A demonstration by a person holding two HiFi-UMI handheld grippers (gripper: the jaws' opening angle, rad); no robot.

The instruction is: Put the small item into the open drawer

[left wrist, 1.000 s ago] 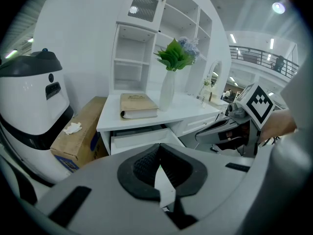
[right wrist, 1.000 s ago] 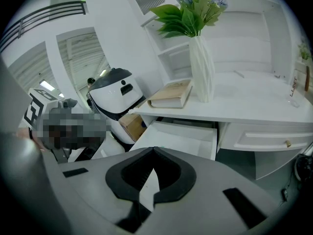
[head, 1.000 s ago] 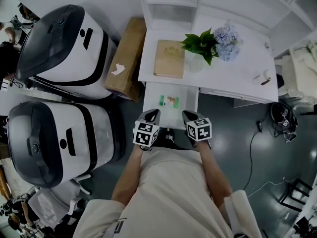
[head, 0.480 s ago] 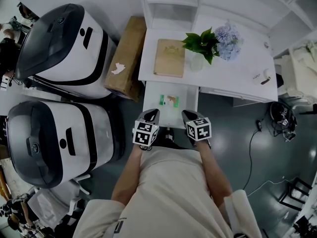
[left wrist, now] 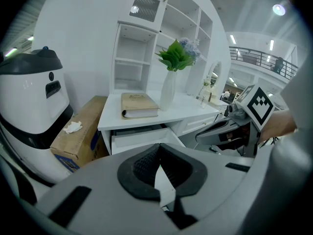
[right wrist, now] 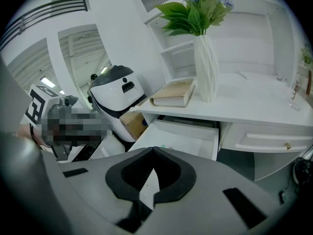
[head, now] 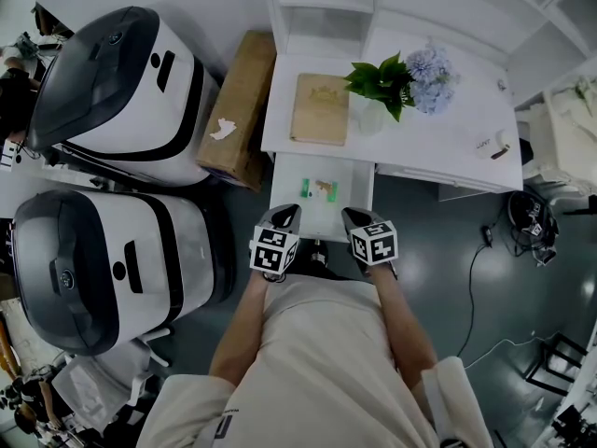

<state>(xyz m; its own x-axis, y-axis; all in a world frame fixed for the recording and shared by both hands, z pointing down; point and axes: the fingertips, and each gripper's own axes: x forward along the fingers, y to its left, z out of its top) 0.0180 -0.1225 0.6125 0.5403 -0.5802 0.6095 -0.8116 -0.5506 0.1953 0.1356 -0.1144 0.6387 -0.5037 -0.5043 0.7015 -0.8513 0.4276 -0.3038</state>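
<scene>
Just ahead of both grippers, roughly midway between their tips, the small item lies inside the open drawer beneath the worktop. The left gripper and right gripper hover side by side at the drawer's near edge, jaws pressed together, holding nothing.

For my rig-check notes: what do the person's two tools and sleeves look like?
The left tool and right tool each have grey bodies, black ribbed pads and a cube of black-and-white square markers. The person wears a beige short-sleeved top.
</scene>
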